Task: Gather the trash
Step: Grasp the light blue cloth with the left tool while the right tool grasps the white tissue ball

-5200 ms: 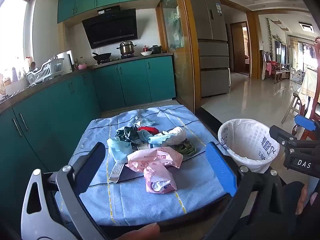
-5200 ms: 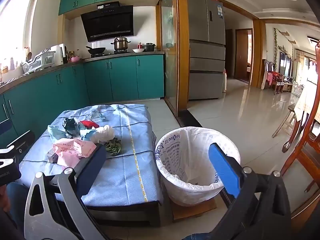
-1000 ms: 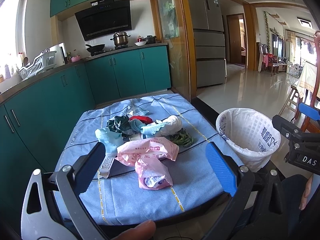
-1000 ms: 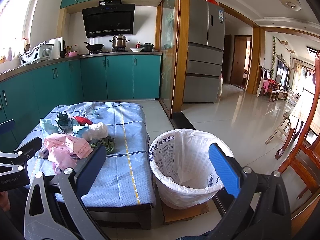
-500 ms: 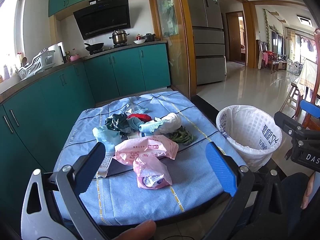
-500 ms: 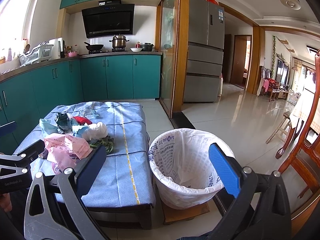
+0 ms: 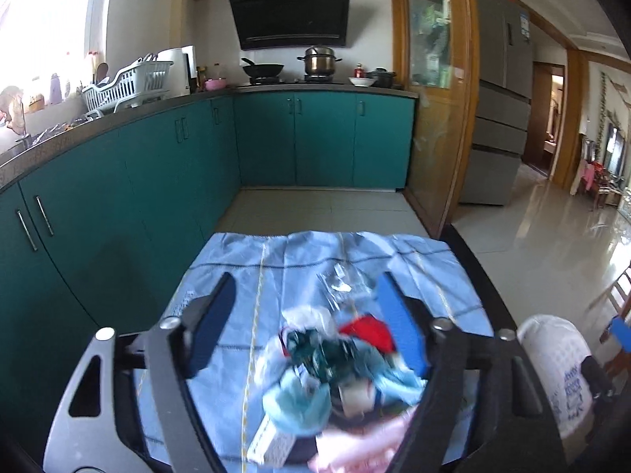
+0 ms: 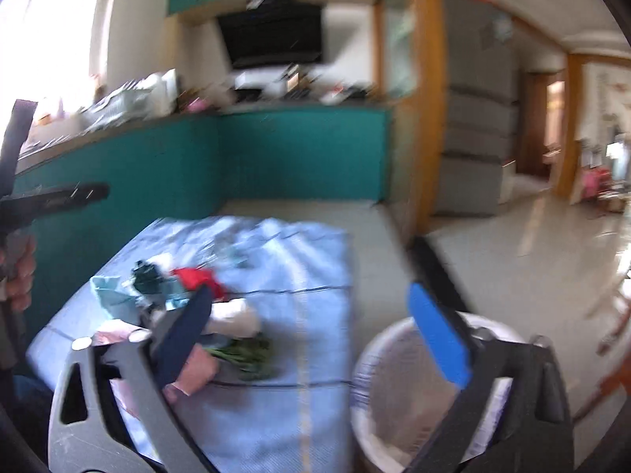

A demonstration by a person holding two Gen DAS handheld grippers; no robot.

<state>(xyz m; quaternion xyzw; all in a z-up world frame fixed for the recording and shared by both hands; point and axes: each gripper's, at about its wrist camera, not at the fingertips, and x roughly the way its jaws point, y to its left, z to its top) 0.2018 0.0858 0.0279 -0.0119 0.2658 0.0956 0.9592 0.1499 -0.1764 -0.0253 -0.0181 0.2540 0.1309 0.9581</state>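
Note:
A heap of trash (image 7: 335,370) lies on a low table with a blue cloth (image 7: 276,264): dark green and light blue wrappers, a red scrap (image 7: 368,329), a clear wrapper (image 7: 341,283) and pink bags (image 7: 363,449). My left gripper (image 7: 303,307) is open, low over the heap with the wrappers between its fingers. My right gripper (image 8: 311,315) is open above the table's right edge, beside the heap (image 8: 177,287). A white-lined trash basket (image 8: 398,386) stands on the floor right of the table, also in the left wrist view (image 7: 560,374). The right wrist view is blurred.
Teal kitchen cabinets (image 7: 130,181) run along the left and back, close to the table's left side. A wooden door frame (image 7: 457,118) and a grey fridge (image 7: 501,110) stand at the right. Green leafy scraps (image 8: 248,351) lie near the table's middle.
Both grippers have moved forward and down toward the table. The left one now straddles the heap; the right view has swung left and blurred with motion.

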